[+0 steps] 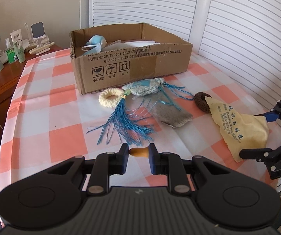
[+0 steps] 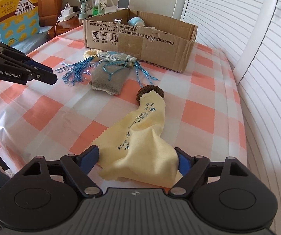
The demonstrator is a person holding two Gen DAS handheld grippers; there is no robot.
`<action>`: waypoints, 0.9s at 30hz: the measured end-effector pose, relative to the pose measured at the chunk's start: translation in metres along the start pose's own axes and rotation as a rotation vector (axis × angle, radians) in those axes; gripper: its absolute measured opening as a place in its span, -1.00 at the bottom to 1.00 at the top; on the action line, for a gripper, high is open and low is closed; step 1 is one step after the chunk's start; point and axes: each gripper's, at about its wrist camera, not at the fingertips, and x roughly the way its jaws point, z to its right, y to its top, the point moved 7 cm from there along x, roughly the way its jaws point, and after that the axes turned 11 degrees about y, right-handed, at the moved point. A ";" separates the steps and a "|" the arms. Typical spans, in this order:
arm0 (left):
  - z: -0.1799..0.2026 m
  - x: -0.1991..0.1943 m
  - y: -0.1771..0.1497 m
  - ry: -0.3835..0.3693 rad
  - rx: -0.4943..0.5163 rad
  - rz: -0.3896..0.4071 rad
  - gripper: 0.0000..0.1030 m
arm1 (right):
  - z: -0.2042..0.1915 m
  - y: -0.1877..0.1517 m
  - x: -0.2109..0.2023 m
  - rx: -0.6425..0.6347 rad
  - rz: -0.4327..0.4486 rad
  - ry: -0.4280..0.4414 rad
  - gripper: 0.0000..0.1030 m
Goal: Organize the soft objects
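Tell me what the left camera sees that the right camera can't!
Only the left wrist view shows the small orange-brown thing pinched in the left gripper. Only the right wrist view shows the yellow snack bag by the bed. Both show the cardboard box, the yellow cloth between the right gripper's open fingers, and the grey pouch.
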 end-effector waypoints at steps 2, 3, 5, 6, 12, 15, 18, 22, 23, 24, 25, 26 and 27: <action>0.001 0.000 -0.001 -0.004 0.004 -0.004 -0.61 | -0.001 0.001 -0.002 -0.014 0.000 -0.014 0.65; 0.002 -0.001 -0.002 -0.005 0.006 -0.006 -0.61 | -0.001 0.002 -0.003 -0.020 0.002 -0.016 0.62; 0.004 -0.001 -0.003 -0.009 0.013 -0.007 -0.61 | -0.001 0.001 -0.003 -0.025 -0.006 -0.013 0.45; 0.004 -0.002 -0.003 -0.012 0.016 -0.007 -0.61 | -0.001 0.001 -0.002 -0.026 -0.011 -0.018 0.24; 0.009 -0.006 0.000 -0.022 0.036 0.002 -0.61 | 0.003 0.003 -0.003 0.000 -0.009 -0.001 -0.55; 0.010 -0.009 0.002 -0.030 0.046 0.004 -0.61 | 0.005 0.007 -0.008 0.005 0.005 0.006 -0.72; 0.011 -0.012 0.004 -0.033 0.063 0.006 -0.61 | 0.008 0.013 -0.014 0.004 0.024 0.004 -0.75; 0.011 -0.019 0.010 -0.049 0.079 0.010 -0.61 | 0.012 0.023 -0.025 -0.002 0.055 0.005 -0.77; 0.011 -0.022 0.012 -0.052 0.083 0.013 -0.61 | 0.013 0.027 -0.029 -0.005 0.066 0.005 -0.77; 0.011 -0.024 0.015 -0.055 0.087 0.016 -0.61 | 0.014 0.031 -0.032 -0.010 0.076 0.003 -0.77; 0.011 -0.026 0.017 -0.058 0.093 0.019 -0.61 | 0.015 0.035 -0.035 -0.018 0.085 0.001 -0.77; 0.011 -0.028 0.020 -0.061 0.102 0.023 -0.61 | 0.017 0.040 -0.039 -0.027 0.097 -0.001 -0.77; 0.012 -0.030 0.023 -0.064 0.111 0.029 -0.61 | 0.018 0.045 -0.042 -0.034 0.108 -0.002 -0.77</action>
